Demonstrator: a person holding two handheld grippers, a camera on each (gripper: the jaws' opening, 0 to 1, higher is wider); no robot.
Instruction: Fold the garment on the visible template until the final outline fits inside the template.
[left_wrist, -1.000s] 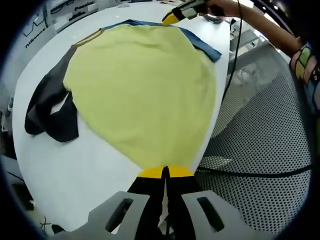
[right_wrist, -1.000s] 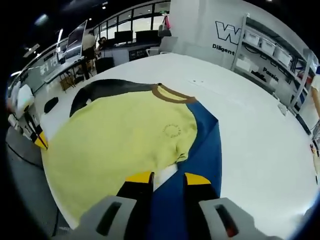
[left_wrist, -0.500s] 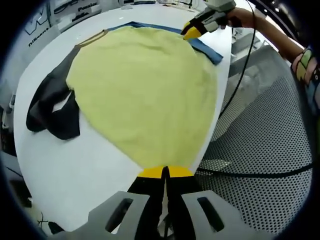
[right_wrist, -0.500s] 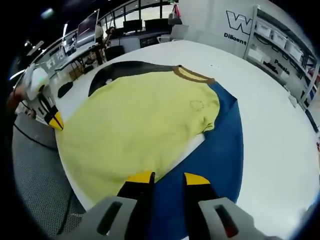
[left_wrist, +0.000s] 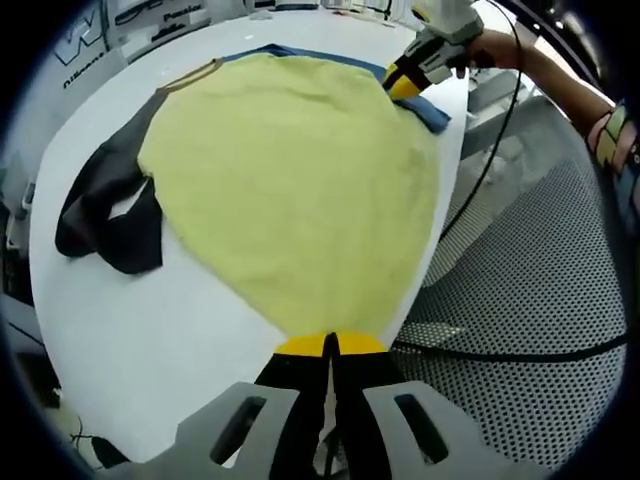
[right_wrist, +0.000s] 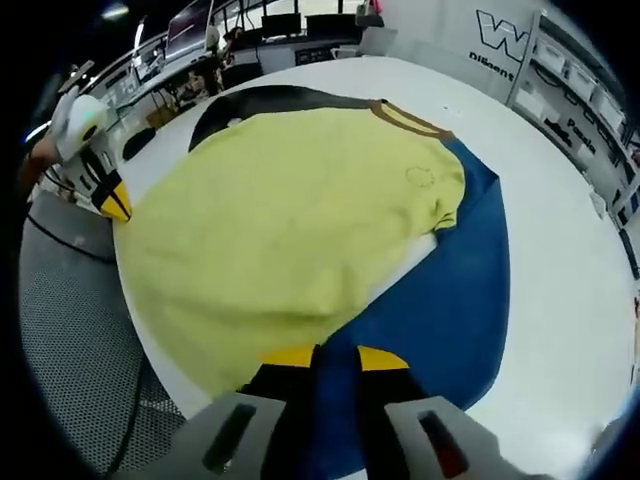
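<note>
A yellow garment (left_wrist: 290, 180) lies spread flat on the white table (left_wrist: 130, 330). Its black sleeve (left_wrist: 105, 215) is crumpled at the left, and a blue part (left_wrist: 420, 108) shows along the far edge. My left gripper (left_wrist: 330, 345) is shut on the yellow hem at the table's near edge. In the right gripper view the same yellow garment (right_wrist: 290, 220) has the blue part (right_wrist: 450, 300) at its right and a brown collar (right_wrist: 410, 118) at the far end. My right gripper (right_wrist: 337, 357) is closed on the blue fabric. The right gripper (left_wrist: 403, 85) touches the far corner; the left gripper (right_wrist: 112, 200) sits at the opposite hem.
Perforated grey floor (left_wrist: 520, 280) lies beyond the table's edge, with a black cable (left_wrist: 500, 350) across it. A person's arm (left_wrist: 545, 65) holds the far gripper. Shelves (right_wrist: 585, 110) and desks with monitors (right_wrist: 250, 20) stand behind the table (right_wrist: 560, 230).
My right gripper has moved down along the blue fabric to the table's edge, and its jaws have closed on it. My left gripper has stayed shut on the yellow hem.
</note>
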